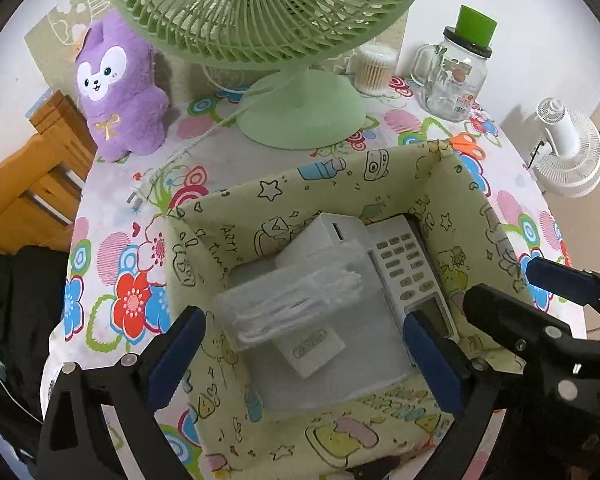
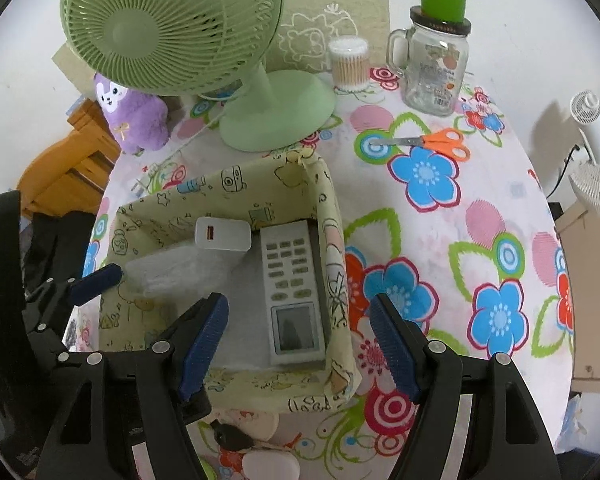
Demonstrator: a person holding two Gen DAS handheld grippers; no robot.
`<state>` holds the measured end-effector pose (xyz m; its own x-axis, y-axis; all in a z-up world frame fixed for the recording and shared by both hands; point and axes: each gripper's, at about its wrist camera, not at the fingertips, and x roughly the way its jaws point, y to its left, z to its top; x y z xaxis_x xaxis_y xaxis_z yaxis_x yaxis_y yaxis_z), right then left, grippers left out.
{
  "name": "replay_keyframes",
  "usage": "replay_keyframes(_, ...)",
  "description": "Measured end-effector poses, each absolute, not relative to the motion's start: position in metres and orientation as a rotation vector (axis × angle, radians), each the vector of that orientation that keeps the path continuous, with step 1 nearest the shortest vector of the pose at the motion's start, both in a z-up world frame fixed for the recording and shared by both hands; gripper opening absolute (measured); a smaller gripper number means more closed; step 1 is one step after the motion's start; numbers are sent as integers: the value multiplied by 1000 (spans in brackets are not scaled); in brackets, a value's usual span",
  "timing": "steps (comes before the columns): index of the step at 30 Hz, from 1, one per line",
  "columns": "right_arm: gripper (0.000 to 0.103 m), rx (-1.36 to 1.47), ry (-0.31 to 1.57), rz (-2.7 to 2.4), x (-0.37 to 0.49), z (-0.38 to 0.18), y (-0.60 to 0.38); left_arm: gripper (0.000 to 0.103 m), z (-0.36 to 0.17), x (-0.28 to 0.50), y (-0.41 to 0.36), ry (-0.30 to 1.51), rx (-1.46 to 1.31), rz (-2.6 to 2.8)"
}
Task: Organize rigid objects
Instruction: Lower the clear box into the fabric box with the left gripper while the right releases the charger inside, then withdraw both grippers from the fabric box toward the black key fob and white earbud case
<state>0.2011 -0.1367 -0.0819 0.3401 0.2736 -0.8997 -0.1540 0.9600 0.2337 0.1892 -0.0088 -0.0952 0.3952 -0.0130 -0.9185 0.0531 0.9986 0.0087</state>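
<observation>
Flowered tablecloth (image 2: 440, 216) holds a fabric basket (image 1: 380, 184) containing a remote (image 2: 292, 284), while left gripper (image 1: 304, 356) and right gripper (image 2: 300, 348) hover wide apart, both empty.

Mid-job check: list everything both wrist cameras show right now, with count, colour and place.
fabric bin: one, pale yellow-green print, table centre
remote control: one, white, in bin, right side
charger block: one, white, in bin
clear cable case: one, in bin, on the white items
desk fan: one, green, behind bin
plush toy: one, purple, left of fan
scissors: one, orange handles, right of bin
glass mug jar: one, green cup on lid
cotton swab tub: one, beside jar
white fan: one, off-table right
left tool: open, over bin
right tool: open, over bin's right wall
</observation>
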Motion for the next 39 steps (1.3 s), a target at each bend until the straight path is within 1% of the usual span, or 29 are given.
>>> replay_keyframes(4, 76, 109, 1191, 284, 195, -79, -135, 100, -87, 178, -8, 1154, 40, -48)
replay_keyframes(6, 76, 114, 1190, 290, 192, -78, -135, 103, -80, 171, -7, 1142, 43, -33)
replay_keyframes(22, 76, 104, 1144, 287, 153, -53, -140, 103, -52, 126, -1, 1106, 6, -23)
replay_keyframes(28, 79, 96, 1126, 284, 140, -44, -142, 103, -43, 111, -1, 1091, 1, -18)
replay_keyframes(39, 81, 86, 1095, 285, 116, -28, -144, 103, -28, 87, -3, 1060, 2, -35)
